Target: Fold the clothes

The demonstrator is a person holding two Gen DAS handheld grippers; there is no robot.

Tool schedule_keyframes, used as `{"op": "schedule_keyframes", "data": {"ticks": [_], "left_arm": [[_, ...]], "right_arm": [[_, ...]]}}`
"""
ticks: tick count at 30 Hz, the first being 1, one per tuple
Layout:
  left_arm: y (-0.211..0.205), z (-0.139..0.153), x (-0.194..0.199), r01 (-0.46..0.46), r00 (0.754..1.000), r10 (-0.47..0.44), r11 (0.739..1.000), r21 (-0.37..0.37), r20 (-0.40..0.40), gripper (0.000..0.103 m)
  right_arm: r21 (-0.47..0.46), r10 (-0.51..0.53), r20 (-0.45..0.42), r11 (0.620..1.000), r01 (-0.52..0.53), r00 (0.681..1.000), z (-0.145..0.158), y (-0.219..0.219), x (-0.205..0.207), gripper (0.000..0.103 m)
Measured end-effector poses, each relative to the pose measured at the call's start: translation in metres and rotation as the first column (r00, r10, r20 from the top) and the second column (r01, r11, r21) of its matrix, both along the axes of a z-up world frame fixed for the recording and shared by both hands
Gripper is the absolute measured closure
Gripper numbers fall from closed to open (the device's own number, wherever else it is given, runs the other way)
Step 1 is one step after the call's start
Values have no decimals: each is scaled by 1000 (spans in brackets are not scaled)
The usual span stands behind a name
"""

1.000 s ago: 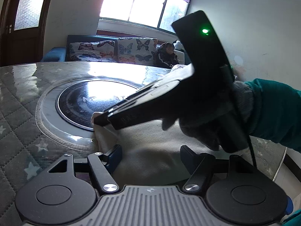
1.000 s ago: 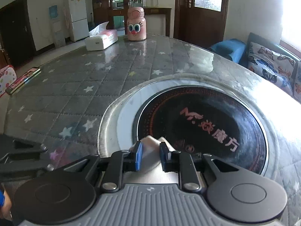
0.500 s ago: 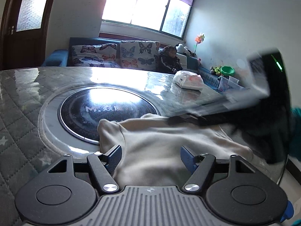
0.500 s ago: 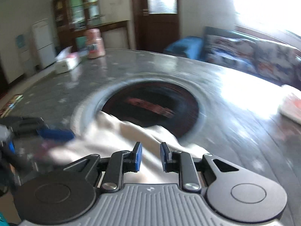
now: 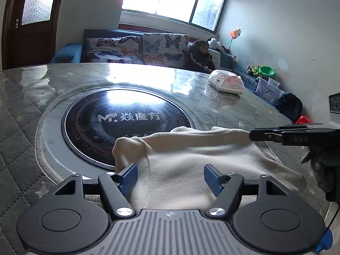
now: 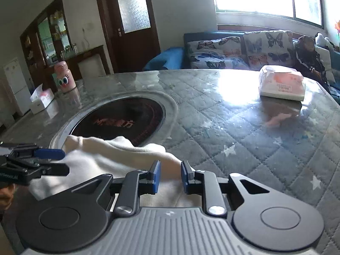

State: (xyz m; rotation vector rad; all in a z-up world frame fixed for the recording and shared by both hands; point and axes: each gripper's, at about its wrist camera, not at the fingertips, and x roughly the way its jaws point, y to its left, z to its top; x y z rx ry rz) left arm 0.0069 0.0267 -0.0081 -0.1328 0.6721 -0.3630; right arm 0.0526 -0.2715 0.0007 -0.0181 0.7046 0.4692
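Observation:
A cream garment [image 5: 191, 159] lies on the quilted table, its far edge over the black round cooktop [image 5: 119, 125]. My left gripper [image 5: 170, 176] is open, fingers spread over the near part of the cloth. My right gripper [image 6: 170, 175] has its jaws narrowly parted over the garment's edge [image 6: 119, 155]; no cloth shows between the pads. It shows side-on in the left wrist view [image 5: 255, 135] at the garment's right corner. The left gripper shows in the right wrist view [image 6: 51, 159] at the cloth's left side.
A white and pink tissue pack [image 5: 226, 82] lies on the table's far right. A pink bottle [image 6: 63, 80] and a tissue box [image 6: 41, 102] stand at the far left. A sofa with butterfly cushions [image 5: 136, 48] is behind the table.
My right gripper has swung from the cooktop side across to the garment's right corner and its jaws have parted a little. The garment's far edge now lies folded back. My left gripper has stayed open.

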Motion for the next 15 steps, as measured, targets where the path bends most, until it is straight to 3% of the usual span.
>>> {"op": "schedule_keyframes", "data": {"ticks": [5, 7, 8, 15], "left_arm": [[-2, 3, 1, -10, 1000, 10, 1000, 5, -3, 30], [0, 7, -2, -20, 1000, 20, 1000, 1, 11, 26], [2, 8, -3, -28, 1000, 28, 1000, -1, 14, 25], [14, 9, -12, -86, 996, 86, 996, -2, -23, 23]], "right_arm": [[-19, -5, -8, 1000, 5, 1000, -6, 0, 3, 81], [-30, 18, 22, 999, -17, 1000, 1, 4, -6, 68], [-31, 24, 32, 999, -23, 999, 3, 5, -8, 66], [-54, 25, 27, 998, -24, 999, 0, 9, -23, 63]]}}
